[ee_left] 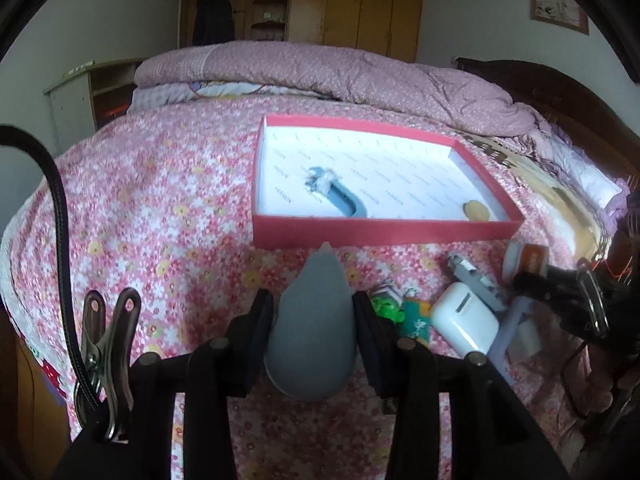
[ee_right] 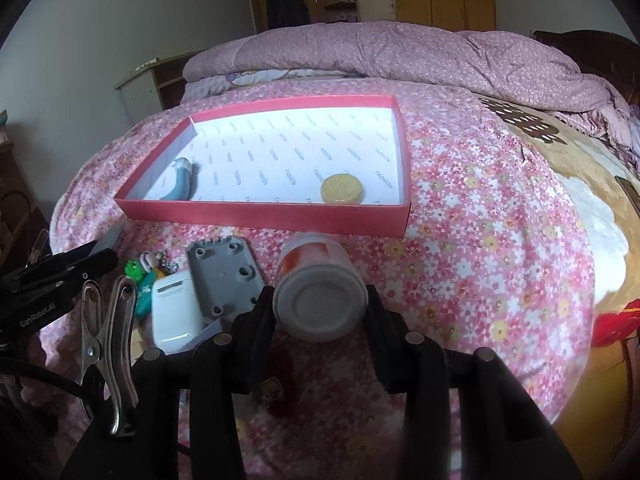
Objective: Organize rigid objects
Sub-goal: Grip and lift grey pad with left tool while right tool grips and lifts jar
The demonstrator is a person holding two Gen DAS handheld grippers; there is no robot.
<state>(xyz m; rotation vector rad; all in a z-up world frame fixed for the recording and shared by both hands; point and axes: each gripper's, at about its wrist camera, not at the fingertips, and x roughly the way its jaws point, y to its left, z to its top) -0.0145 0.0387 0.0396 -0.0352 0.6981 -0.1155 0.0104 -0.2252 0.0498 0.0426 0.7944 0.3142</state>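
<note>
A grey teardrop-shaped object (ee_left: 310,332) is sitting clamped in the left gripper (ee_left: 314,312), just short of the red box (ee_left: 380,232) on the flowered bed (ee_left: 160,220). The right gripper (ee_right: 320,308) is squeezing a white jar (ee_right: 320,292) near a white case (ee_right: 174,312).

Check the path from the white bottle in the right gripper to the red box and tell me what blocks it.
Nothing visible blocks it. The right gripper is shut on the white bottle, and only bare floral bedspread lies between it and the red box's low near wall. Inside, a yellow disc sits directly ahead; the space beside it is free.
</note>
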